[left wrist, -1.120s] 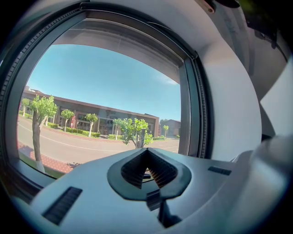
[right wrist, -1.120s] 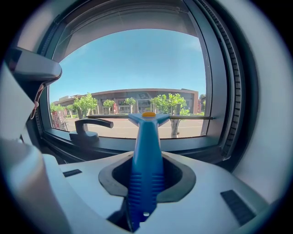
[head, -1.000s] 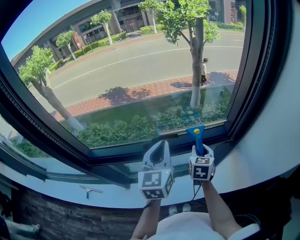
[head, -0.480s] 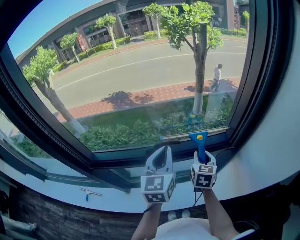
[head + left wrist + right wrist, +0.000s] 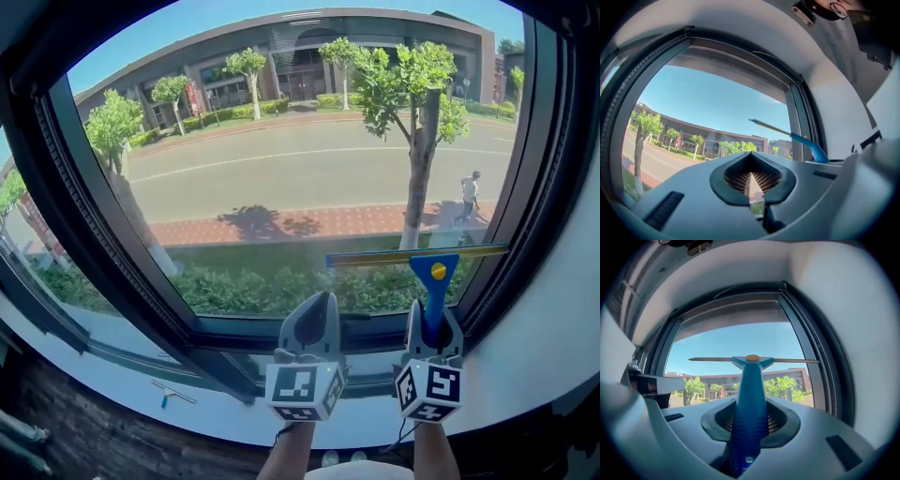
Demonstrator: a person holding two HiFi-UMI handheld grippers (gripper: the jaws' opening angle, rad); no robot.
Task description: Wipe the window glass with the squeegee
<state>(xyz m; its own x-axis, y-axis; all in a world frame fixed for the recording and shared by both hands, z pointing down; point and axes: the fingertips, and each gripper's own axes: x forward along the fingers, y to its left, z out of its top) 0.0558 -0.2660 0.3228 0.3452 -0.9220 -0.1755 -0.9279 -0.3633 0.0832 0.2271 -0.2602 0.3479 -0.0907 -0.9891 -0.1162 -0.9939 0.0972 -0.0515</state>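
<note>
The blue-handled squeegee [image 5: 434, 284] stands upright with its long thin blade [image 5: 417, 254] level against the lower right of the window glass [image 5: 281, 169]. My right gripper [image 5: 432, 323] is shut on the handle [image 5: 750, 404], and the blade [image 5: 754, 360] crosses the glass above it. My left gripper [image 5: 318, 302] is held just left of it, below the glass, shut with nothing in it [image 5: 750, 165]. The left gripper view shows the squeegee [image 5: 808, 144] off to its right.
The dark window frame [image 5: 56, 197] surrounds the glass, with a white wall [image 5: 562, 309] to the right and a white sill [image 5: 216, 412] below. A second small squeegee [image 5: 167, 394] lies on the sill at the lower left. A person [image 5: 471, 194] walks on the pavement outside.
My right gripper has lifted the squeegee, so its blade has gone from the bottom edge of the glass to higher up the pane. The left gripper stays beside it.
</note>
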